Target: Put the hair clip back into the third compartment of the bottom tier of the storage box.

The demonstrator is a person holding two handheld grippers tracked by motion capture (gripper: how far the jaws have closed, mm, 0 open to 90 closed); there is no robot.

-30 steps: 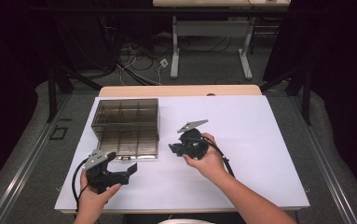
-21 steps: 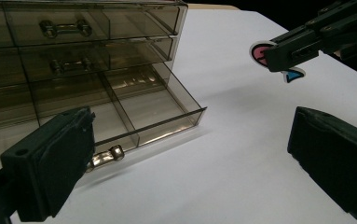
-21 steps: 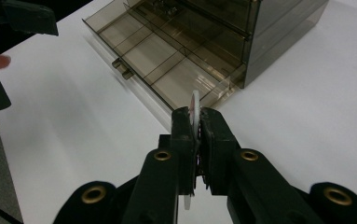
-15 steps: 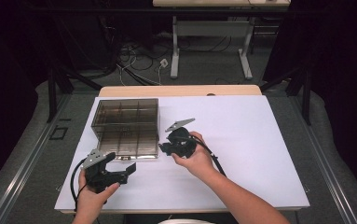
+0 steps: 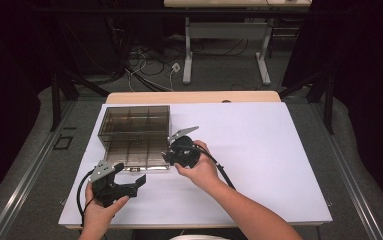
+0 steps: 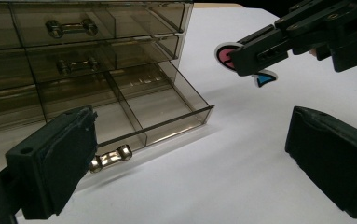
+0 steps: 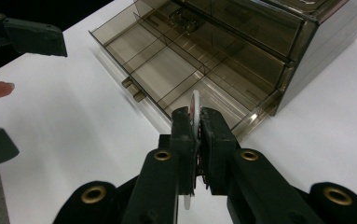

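Note:
A smoky clear drawer cabinet (image 5: 134,125) stands at the table's left, and its bottom drawer (image 5: 138,159) is pulled out; the drawer (image 7: 167,60) has several compartments with nothing visible in them. My right gripper (image 5: 171,156) hovers at the drawer's right front corner. It (image 7: 197,119) is shut on a thin white flat piece (image 7: 195,100), held on edge above that corner. The piece (image 6: 226,53) has pink and blue marks. My left gripper (image 5: 134,182) stands open in front of the drawer, with nothing between its fingers and pointing at the drawer's metal handle (image 6: 111,157).
A white sheet (image 5: 259,150) covers the table, and its right half is bare. The cabinet's upper drawers (image 6: 69,28) are closed. Beyond the table's far edge are another table's legs (image 5: 186,55), cables on the floor and dark curtains.
My right gripper has moved left with the flat piece, from the middle of the table to the open drawer's right corner. The left gripper has stayed put.

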